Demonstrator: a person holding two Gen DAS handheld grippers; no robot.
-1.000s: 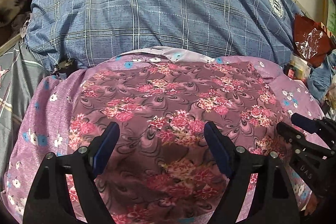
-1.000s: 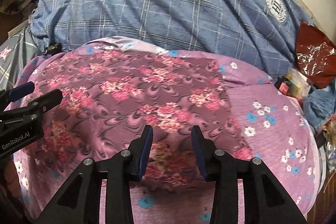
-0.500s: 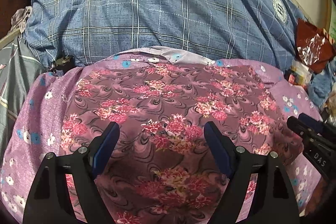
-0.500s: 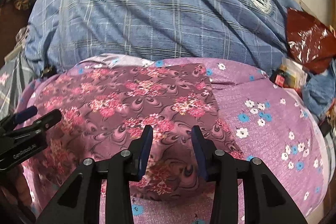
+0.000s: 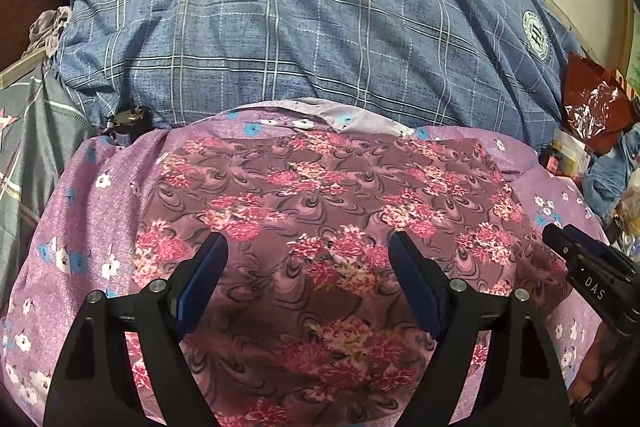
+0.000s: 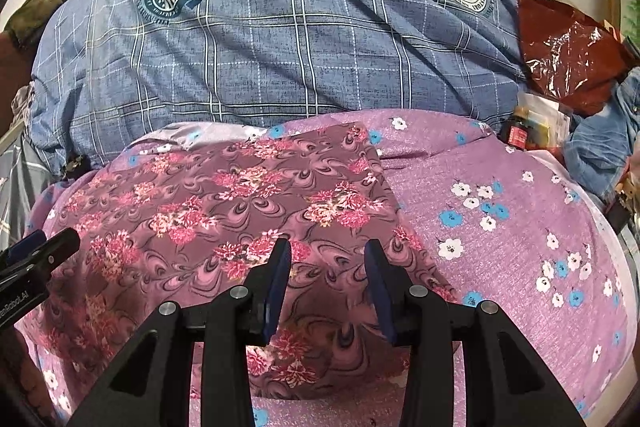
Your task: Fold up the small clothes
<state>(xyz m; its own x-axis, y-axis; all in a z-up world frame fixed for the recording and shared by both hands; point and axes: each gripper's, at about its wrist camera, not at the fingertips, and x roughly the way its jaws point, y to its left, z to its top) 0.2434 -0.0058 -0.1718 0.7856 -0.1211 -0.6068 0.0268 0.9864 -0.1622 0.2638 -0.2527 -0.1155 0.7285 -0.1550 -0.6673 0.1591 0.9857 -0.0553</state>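
A maroon garment with pink flower print (image 5: 320, 211) lies flat on a lilac flowered sheet (image 5: 80, 227); it also shows in the right wrist view (image 6: 240, 211). My left gripper (image 5: 308, 255) is open wide and empty above the garment's near middle. My right gripper (image 6: 326, 263) is partly open and empty above the garment's near right part. The right gripper's tip shows at the right edge of the left view (image 5: 576, 255). The left gripper's tip shows at the left edge of the right view (image 6: 48, 251).
A big blue plaid pillow (image 6: 280, 39) lies behind the garment. A red plastic bag (image 6: 568, 55), a small jar (image 6: 520, 137) and denim cloth (image 6: 608, 147) sit at the right. A grey cloth (image 5: 28, 143) lies at the left.
Both grippers have drawn back and tilted up a little, so more pillow shows. The right view now shows more of the sheet to the right. The jaws' openings are unchanged.
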